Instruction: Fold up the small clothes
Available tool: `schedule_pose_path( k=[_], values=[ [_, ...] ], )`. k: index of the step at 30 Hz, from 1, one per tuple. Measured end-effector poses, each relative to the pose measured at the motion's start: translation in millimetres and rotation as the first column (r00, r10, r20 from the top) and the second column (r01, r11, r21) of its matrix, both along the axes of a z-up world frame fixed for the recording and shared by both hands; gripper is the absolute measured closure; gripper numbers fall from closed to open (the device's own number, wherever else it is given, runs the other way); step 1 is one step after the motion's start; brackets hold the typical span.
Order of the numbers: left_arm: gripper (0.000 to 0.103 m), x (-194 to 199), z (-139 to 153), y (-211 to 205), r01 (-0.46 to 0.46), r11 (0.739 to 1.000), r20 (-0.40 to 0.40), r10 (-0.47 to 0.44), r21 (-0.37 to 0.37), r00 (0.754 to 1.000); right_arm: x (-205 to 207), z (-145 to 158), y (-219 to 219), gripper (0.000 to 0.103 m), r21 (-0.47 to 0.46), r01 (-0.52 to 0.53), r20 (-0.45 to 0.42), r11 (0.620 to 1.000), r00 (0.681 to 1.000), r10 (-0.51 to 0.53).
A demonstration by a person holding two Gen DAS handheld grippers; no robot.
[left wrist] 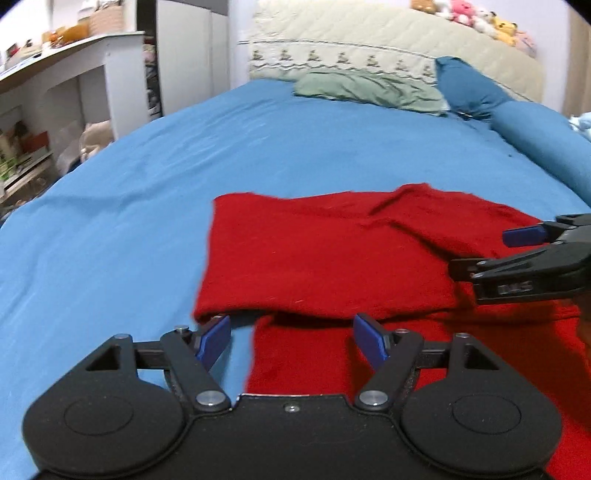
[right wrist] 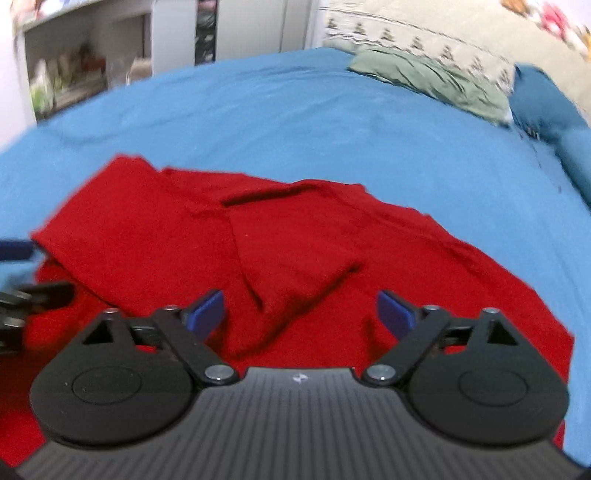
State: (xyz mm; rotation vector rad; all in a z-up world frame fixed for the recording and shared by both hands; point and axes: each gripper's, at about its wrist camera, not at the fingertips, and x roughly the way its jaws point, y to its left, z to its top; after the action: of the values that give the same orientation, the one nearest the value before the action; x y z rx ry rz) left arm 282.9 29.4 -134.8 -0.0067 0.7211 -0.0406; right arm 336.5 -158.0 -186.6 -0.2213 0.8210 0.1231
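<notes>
A red knit garment (left wrist: 325,254) lies partly folded on the blue bed sheet (left wrist: 110,221). Its upper layer is folded over a lower layer that runs toward me. My left gripper (left wrist: 291,341) is open and empty, just short of the folded edge at the garment's left side. The right gripper (left wrist: 491,254) shows at the right edge of the left wrist view, over the garment. In the right wrist view the garment (right wrist: 280,251) fills the middle, with a folded flap on top. My right gripper (right wrist: 301,314) is open and empty above it. The left gripper's tip (right wrist: 22,273) shows at the left edge.
A green cloth (left wrist: 369,90), a cream quilted bedhead (left wrist: 369,40) and blue pillows (left wrist: 524,129) lie at the far end of the bed. Plush toys (left wrist: 476,16) sit on the bedhead. White shelves (left wrist: 55,103) stand left of the bed.
</notes>
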Motion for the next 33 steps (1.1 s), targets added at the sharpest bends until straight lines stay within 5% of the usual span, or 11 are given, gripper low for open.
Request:
schedule_pose_path(
  k=[1,4,13,20,23,25,27,33],
  values=[
    [0.026,1.1,-2.1,1.6,-0.008,1.0,-0.001,0.008,0.004,1.0,5.3,-7.2,5.9,0.019,-0.041,-0.003,0.0,0.999,1.0,0.003],
    [0.026,4.3,-7.7,7.0,-0.027,1.0,-0.003,0.027,-0.003,1.0,12.5,-12.9,1.4,0.026,-0.056,0.071,0.03,0.996,0.997,-0.069],
    [0.026,-6.3,-8.8,22.1,-0.045,0.999,0.006,0.045,-0.029,0.999,-32.0,-8.1,-83.7,0.027,0.255,0.335,0.03,0.907,0.935,-0.354],
    [0.026,-5.9,-11.5,27.1,-0.058,0.998,0.006,0.058,-0.025,0.998,-42.7,-7.9,-97.7,0.027,0.297,0.303,0.037,0.906,0.944,-0.328],
    [0.026,-4.4,-13.1,26.7,-0.067,0.997,0.005,0.067,-0.023,0.998,-38.8,-8.4,-102.5,0.039,0.318,0.31,0.032,0.896,0.941,-0.337],
    [0.026,-3.9,-13.5,27.4,-0.069,0.997,0.006,0.069,-0.026,0.998,-35.8,-9.4,-102.7,0.068,0.32,0.309,0.027,0.896,0.942,-0.334],
    [0.026,-3.5,-14.6,27.6,-0.069,0.997,0.006,0.069,-0.019,0.998,-30.3,-9.8,-101.4,0.083,0.295,0.304,0.022,0.906,0.946,-0.325],
    [0.027,-0.6,-14.9,29.0,-0.077,0.997,0.009,0.077,-0.019,0.997,-28.1,35.6,-118.2,0.083,0.35,0.26,0.114,0.9,0.942,-0.316]
  ],
)
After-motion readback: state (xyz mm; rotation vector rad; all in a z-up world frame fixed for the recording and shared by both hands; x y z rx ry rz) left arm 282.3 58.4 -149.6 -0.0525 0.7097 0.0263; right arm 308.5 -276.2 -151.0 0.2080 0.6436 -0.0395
